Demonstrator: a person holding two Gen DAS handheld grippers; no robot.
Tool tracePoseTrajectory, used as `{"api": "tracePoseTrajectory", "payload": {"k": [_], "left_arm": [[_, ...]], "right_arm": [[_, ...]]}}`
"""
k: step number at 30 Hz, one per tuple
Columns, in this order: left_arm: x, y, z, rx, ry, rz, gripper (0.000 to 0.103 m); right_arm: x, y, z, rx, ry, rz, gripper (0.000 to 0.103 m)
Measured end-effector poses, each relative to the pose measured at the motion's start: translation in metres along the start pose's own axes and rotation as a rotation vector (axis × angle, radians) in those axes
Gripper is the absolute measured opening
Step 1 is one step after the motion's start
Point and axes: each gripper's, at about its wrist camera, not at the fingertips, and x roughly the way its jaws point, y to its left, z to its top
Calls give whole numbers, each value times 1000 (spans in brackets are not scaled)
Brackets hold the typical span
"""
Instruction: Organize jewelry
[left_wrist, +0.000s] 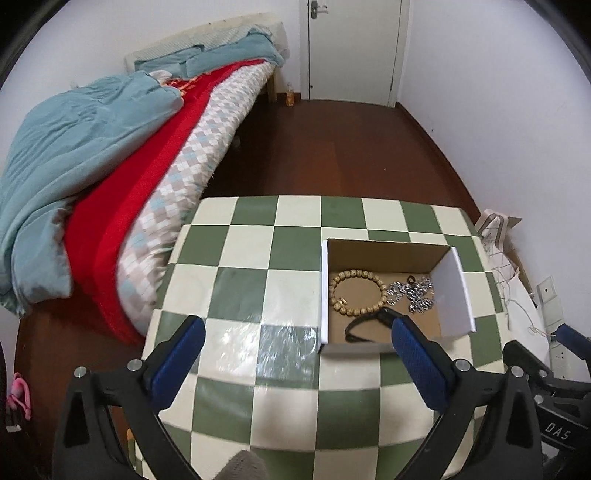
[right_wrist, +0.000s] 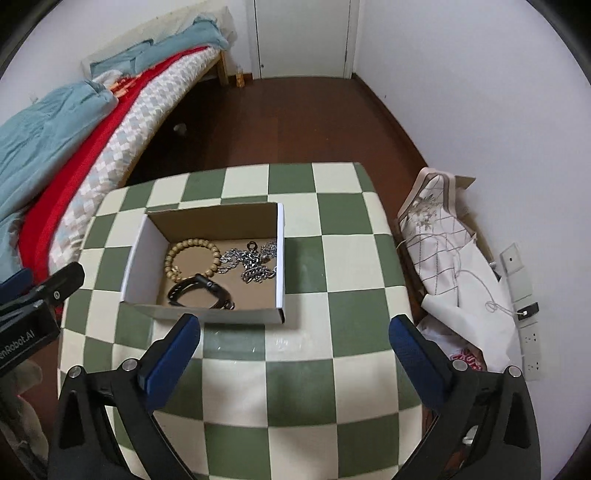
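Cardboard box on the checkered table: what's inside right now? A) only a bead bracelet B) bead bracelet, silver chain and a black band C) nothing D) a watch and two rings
B: the right wrist view shows the bead bracelet, the silver chain and the black band lying on the floor of the box.

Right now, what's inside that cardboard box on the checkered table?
A wooden bead bracelet, a tangle of silver chains and a black band. The near wall hides part of the floor.
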Motion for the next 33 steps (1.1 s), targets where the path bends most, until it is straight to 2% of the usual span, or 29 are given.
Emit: {"api": "tracePoseTrajectory", "payload": {"k": [7,18,25,33], "left_arm": [[-69,-1,-21,-1,-89,29,103],[-178,-4,-40,3,-206,-24,103],[-217,-7,-52,6,-220,-45,103],[-236,-5,-63,1,-198,-52,103]], "right_arm": [[-69,-3,-19,-4,-96,1,103],[-187,-10,-54,-20,-226,7,103],[-238,-8,-71,-38,-272,14,103],[-265,-14,-87,-24,-262,33,103]]}}
